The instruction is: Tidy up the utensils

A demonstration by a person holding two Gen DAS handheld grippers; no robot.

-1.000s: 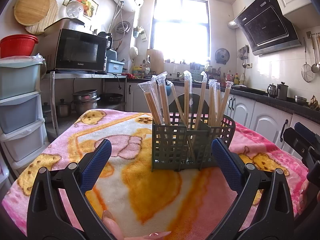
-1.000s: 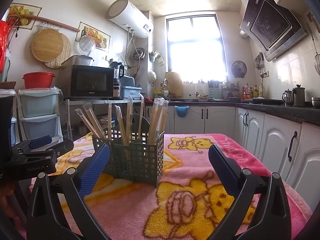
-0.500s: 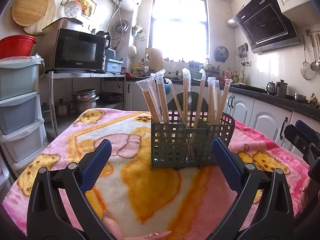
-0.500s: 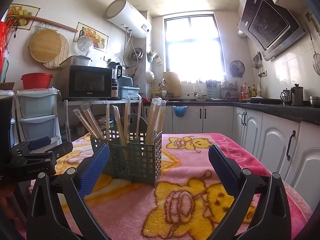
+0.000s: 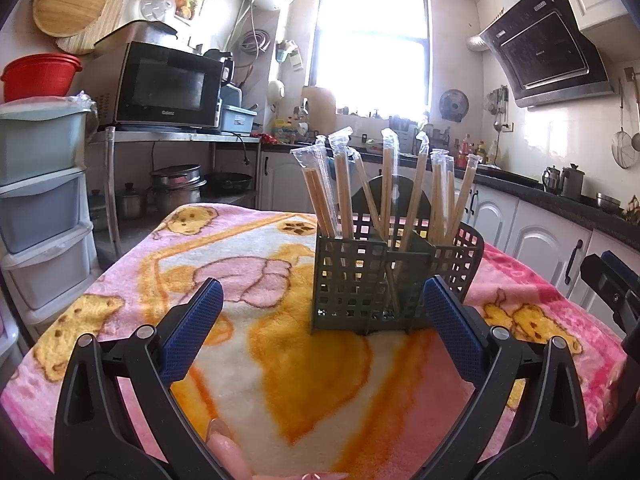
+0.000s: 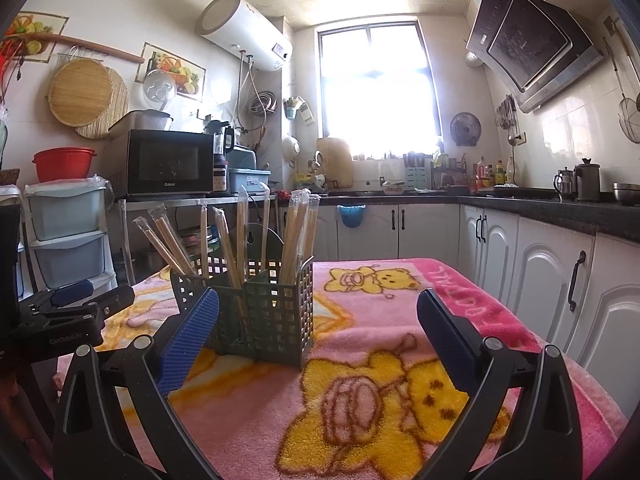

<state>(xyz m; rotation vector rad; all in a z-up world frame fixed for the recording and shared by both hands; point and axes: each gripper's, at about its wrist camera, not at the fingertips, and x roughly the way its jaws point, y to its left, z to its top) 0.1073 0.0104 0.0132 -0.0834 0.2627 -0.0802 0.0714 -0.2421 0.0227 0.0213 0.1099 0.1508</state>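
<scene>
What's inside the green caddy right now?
Wrapped chopsticks stand in the caddy, leaning different ways across its compartments. Their lower ends are mostly hidden behind the lattice walls.

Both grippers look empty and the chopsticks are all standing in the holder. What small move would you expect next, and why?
Probably ease the left gripper forward toward the green holder. Its jaws stand wide and empty with the holder centred ahead, and the wrapped chopsticks lean unevenly across compartments. The right gripper, also open, sits off to the holder's side.
</scene>
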